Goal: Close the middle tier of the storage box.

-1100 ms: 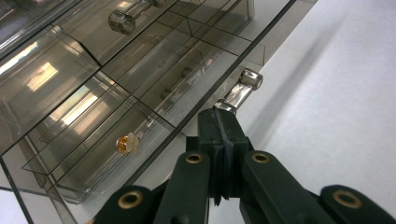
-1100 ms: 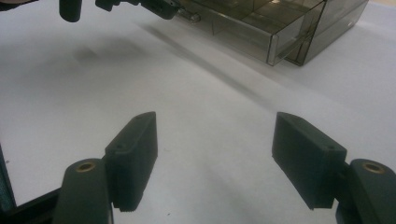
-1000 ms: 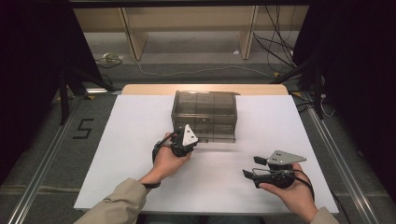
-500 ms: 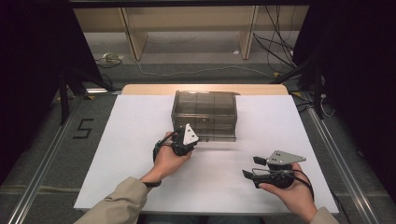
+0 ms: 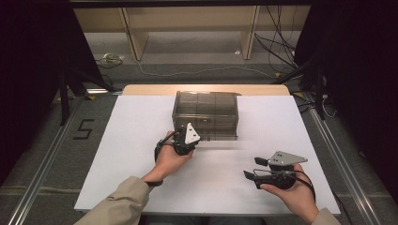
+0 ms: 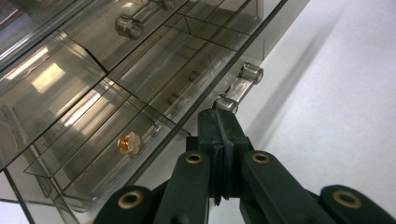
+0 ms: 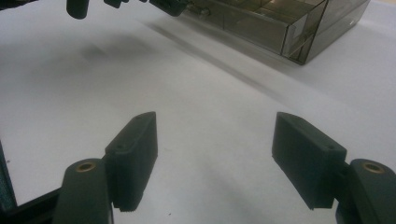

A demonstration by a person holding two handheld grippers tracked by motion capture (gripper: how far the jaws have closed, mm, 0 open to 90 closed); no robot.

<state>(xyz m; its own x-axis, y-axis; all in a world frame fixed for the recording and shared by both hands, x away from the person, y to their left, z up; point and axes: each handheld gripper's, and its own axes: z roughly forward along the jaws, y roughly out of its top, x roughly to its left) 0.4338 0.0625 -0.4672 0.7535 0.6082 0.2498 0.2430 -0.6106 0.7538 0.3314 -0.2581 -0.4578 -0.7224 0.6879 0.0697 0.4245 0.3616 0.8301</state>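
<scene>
A table (image 5: 141, 89) with a light wooden top is seen, nearly all of it covered by a white sheet (image 5: 131, 140); a strip of wood is left bare along the far edge. A smoky clear drawer box (image 5: 206, 115) is set directly on the sheet, near the far edge and about midway across. The floor (image 5: 56, 154) is seen around the table.

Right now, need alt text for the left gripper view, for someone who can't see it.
The left gripper, its black fingers pressed together, has its tip at the clear bar handle on the bottom drawer of a smoky see-through drawer box; whether it grips the handle is unclear. A small orange and white trinket lies inside a drawer, and the box stands on a white table.
</scene>
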